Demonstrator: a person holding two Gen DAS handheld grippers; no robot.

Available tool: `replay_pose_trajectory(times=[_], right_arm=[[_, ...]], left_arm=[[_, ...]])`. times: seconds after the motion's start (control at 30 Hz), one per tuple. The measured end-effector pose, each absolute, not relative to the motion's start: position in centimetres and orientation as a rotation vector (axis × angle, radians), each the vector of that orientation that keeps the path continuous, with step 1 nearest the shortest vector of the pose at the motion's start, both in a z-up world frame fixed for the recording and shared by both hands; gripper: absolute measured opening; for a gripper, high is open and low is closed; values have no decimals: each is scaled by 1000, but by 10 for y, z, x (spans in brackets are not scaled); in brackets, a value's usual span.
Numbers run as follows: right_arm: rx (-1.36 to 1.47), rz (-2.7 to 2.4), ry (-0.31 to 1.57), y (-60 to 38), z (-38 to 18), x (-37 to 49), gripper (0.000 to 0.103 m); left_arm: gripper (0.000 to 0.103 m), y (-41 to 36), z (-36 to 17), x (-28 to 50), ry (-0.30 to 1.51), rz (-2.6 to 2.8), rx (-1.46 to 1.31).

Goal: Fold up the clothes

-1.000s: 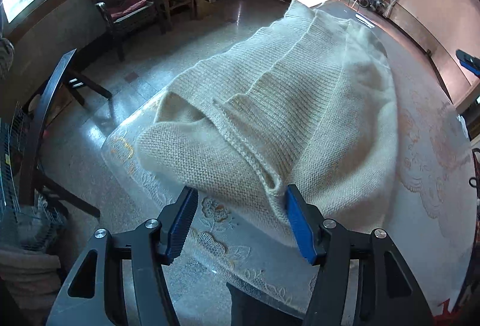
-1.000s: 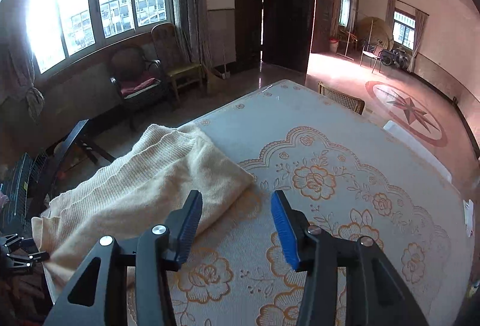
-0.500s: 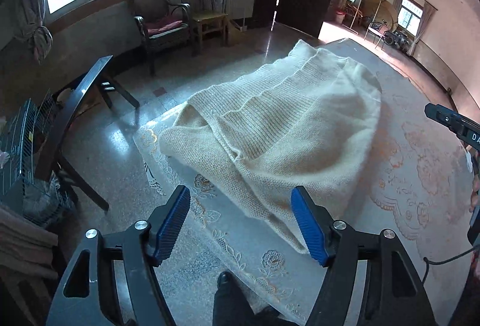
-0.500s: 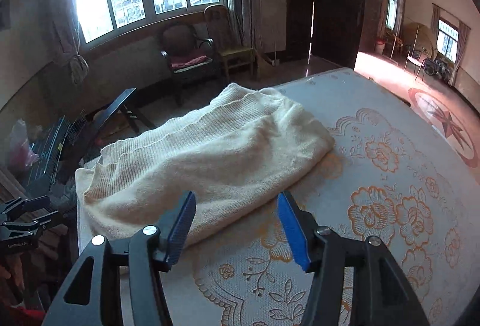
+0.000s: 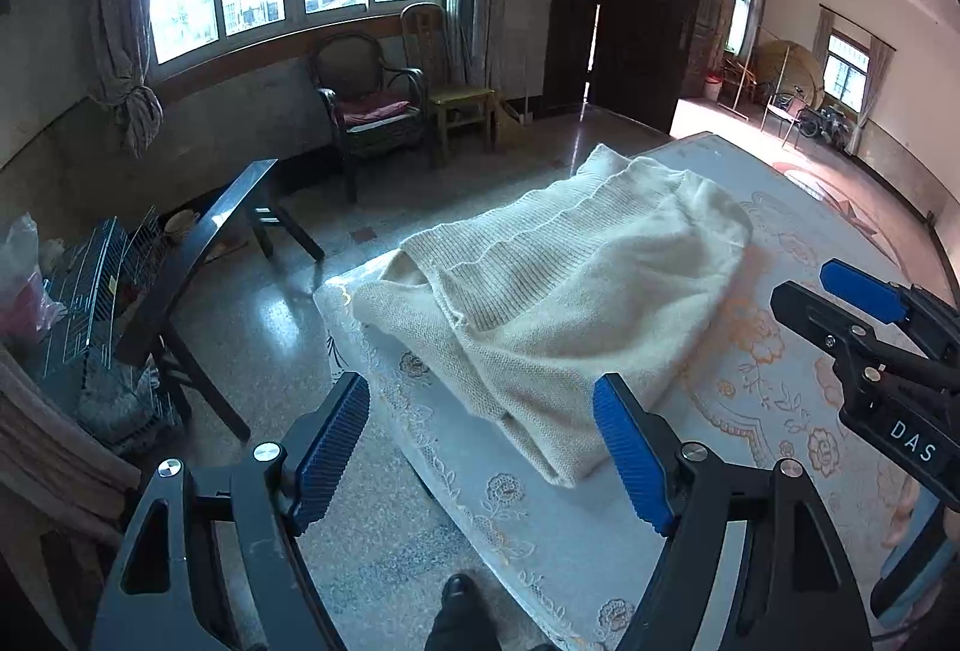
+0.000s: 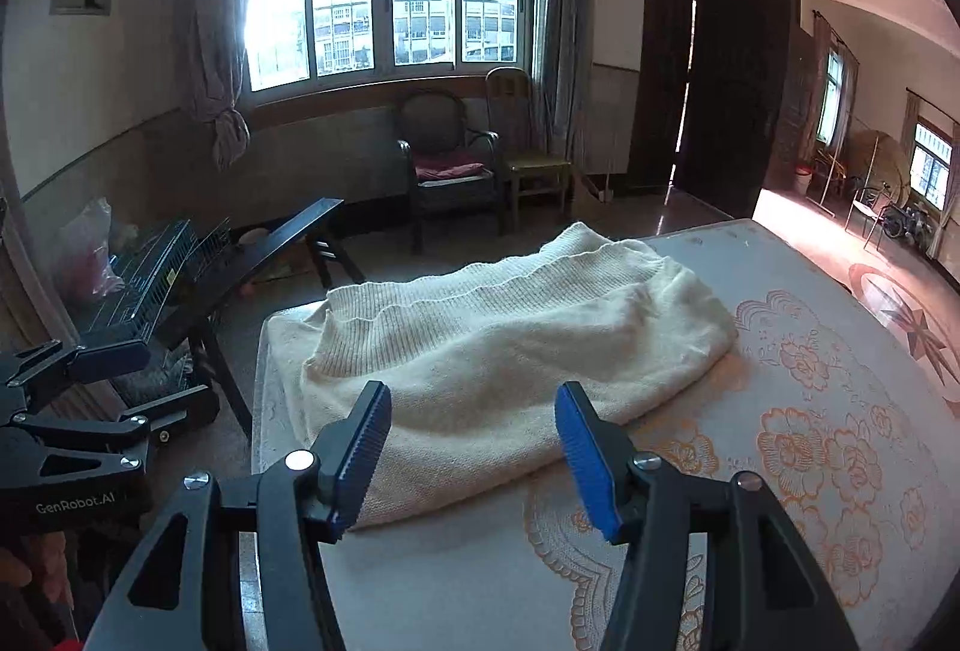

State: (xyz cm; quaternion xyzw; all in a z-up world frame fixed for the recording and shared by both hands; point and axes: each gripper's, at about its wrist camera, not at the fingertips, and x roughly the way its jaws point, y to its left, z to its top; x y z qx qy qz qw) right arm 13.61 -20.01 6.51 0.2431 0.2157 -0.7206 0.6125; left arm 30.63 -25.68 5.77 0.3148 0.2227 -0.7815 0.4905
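A cream knit sweater (image 5: pixel 558 291) lies folded in a thick bundle on the table with the flowered cloth (image 5: pixel 780 399); it also shows in the right wrist view (image 6: pixel 498 345). My left gripper (image 5: pixel 480 447) is open and empty, held back from the sweater's near corner above the table edge. My right gripper (image 6: pixel 474 447) is open and empty, held just short of the sweater's near edge. The right gripper also shows at the right in the left wrist view (image 5: pixel 864 315), and the left gripper at the left in the right wrist view (image 6: pixel 78 387).
A dark wooden bench (image 5: pixel 198 243) and wire cages (image 5: pixel 96 279) stand on the floor to the left of the table. Two chairs (image 6: pixel 456 171) stand under the window. The table (image 6: pixel 810 411) stretches on to the right past the sweater.
Both grippers have pulled back and up from the sweater. The left gripper, whose fingers were around the sweater's corner, is now clear of it. The sweater lies where it was.
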Motion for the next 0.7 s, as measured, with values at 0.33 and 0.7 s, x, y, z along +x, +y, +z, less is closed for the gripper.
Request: replay_pose_trajectory(times=[0.33, 0.7], right_arm=[[719, -1626, 506, -196, 43, 116, 58], [727, -1541, 650, -236, 35, 127, 58]], left_arm=[[79, -239, 48, 311, 527, -1843, 796], [79, -271, 32, 293, 599, -1777, 832]])
